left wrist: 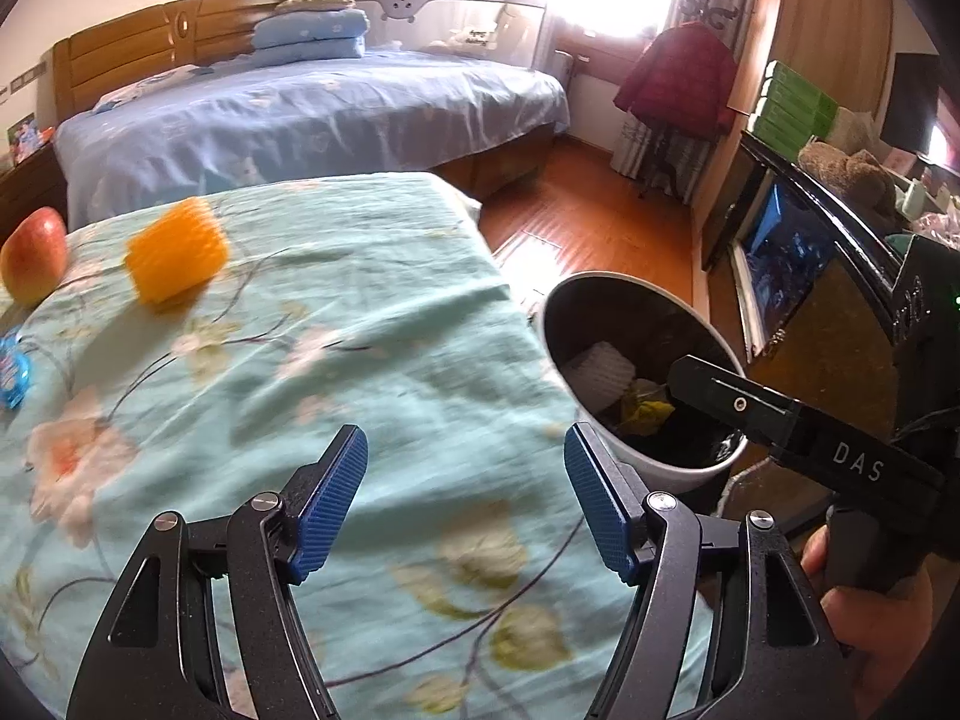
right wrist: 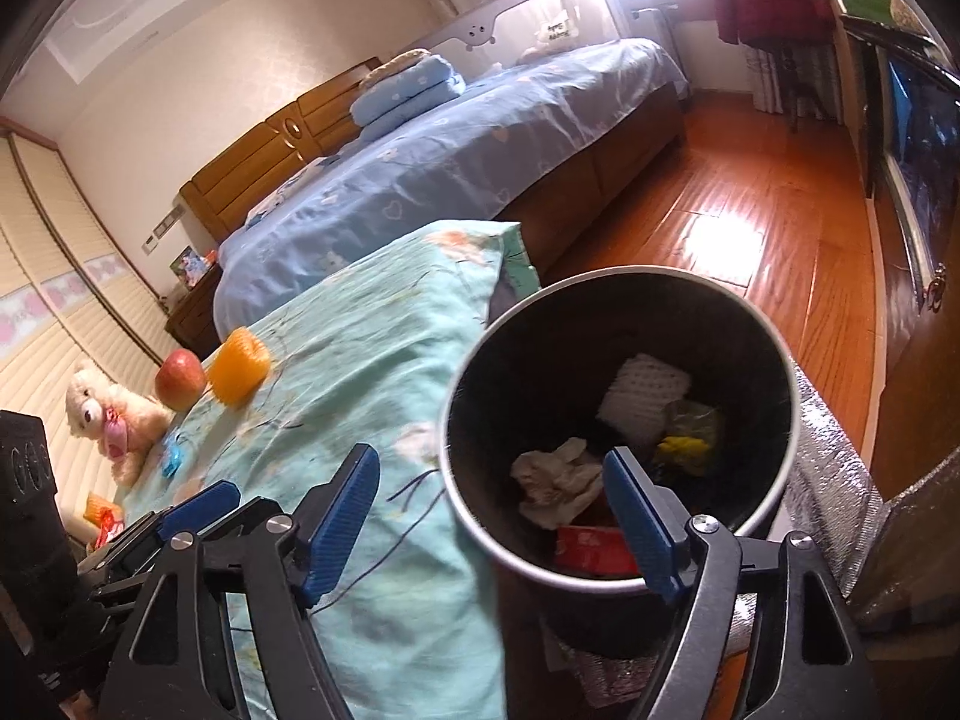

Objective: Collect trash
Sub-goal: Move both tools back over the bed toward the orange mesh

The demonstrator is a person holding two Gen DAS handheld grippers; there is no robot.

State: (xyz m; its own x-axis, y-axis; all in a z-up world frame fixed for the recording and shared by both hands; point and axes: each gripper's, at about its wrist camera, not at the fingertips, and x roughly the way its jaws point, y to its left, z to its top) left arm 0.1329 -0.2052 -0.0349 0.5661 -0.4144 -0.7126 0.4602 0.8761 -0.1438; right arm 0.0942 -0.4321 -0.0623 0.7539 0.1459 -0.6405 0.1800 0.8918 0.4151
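Observation:
A round bin (left wrist: 600, 438) (right wrist: 474, 516) with a white rim and dark inside stands on the floor beside the table. In it lie white foam netting (right wrist: 645, 396), crumpled paper (right wrist: 558, 480), a red wrapper (right wrist: 591, 549) and a yellow scrap (right wrist: 684, 450). My right gripper (right wrist: 492, 522) is open over the bin's near rim, nothing between its blue pads. My left gripper (left wrist: 465, 495) is open above the teal floral cloth (left wrist: 360, 360), empty. Orange foam netting (left wrist: 177, 252) (right wrist: 240, 366) and a blue wrapper (left wrist: 13, 375) (right wrist: 174, 456) lie on the cloth.
A red apple (left wrist: 33, 255) (right wrist: 179, 380) sits by the orange netting, a teddy bear (right wrist: 111, 414) beyond it. A bed with blue sheets (left wrist: 312, 114) stands behind the table. Wooden floor (right wrist: 750, 228) and a dark cabinet (left wrist: 798, 276) lie right of the bin.

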